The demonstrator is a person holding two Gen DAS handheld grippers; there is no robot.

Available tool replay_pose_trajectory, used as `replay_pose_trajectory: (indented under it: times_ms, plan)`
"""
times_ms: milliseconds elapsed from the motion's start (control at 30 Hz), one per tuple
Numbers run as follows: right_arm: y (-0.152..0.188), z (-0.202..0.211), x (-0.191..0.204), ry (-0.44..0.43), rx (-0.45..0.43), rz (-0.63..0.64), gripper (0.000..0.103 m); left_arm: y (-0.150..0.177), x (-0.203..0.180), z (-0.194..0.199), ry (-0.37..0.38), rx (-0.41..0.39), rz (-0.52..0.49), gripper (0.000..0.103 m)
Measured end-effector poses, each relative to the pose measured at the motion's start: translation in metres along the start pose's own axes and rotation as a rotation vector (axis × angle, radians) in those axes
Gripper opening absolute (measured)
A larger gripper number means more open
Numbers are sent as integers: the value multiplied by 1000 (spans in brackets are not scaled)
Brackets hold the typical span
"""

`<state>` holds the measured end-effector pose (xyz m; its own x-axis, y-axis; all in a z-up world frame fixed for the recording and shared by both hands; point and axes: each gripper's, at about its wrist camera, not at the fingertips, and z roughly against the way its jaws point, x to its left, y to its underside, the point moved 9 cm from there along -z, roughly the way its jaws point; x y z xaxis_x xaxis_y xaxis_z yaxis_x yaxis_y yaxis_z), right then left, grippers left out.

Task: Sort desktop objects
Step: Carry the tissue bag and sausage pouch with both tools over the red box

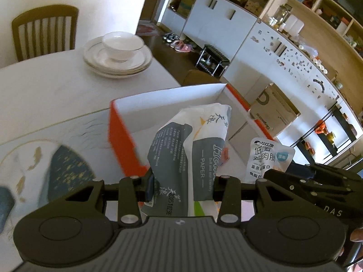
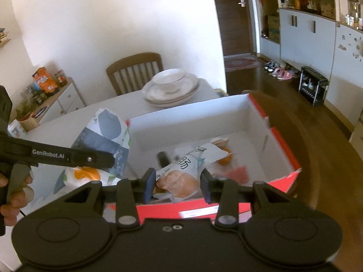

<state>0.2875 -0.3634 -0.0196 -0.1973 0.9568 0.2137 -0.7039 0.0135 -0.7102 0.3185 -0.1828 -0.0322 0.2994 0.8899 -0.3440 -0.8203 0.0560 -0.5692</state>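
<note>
My left gripper point(image 1: 185, 181) is shut on a grey-and-white tissue pack point(image 1: 192, 149) and holds it over the near left rim of the red box point(image 1: 120, 133). The pack also shows in the right wrist view point(image 2: 102, 140), beside the left gripper's arm point(image 2: 68, 156). My right gripper point(image 2: 178, 184) is shut on a white snack pouch point(image 2: 181, 176) with an orange picture, held over the red box's point(image 2: 283, 149) near edge. The pouch shows in the left wrist view point(image 1: 267, 158). Several small items lie in the box, among them an orange one point(image 2: 223, 158).
A stack of white plates with a bowl point(image 1: 118, 54) stands at the table's far side, in front of a wooden chair point(image 1: 45, 29). A patterned placemat point(image 1: 45, 165) lies left of the box. The table edge runs along the box's right side; wooden floor lies beyond.
</note>
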Motion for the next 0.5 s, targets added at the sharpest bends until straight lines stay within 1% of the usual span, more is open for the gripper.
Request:
replay_pose_trajectory:
  times_ms: [200, 333, 500]
  plan:
    - [-7, -3, -34, 25, -9, -4, 40, -25, -31, -27, -1, 7, -59, 40]
    - [-10, -9, -49, 33, -9, 6, 40, -39, -47, -50, -24, 23, -121, 40]
    - [-12, -23, -63, 35, 2, 9, 40, -54, -58, -78, -55, 62, -203, 41]
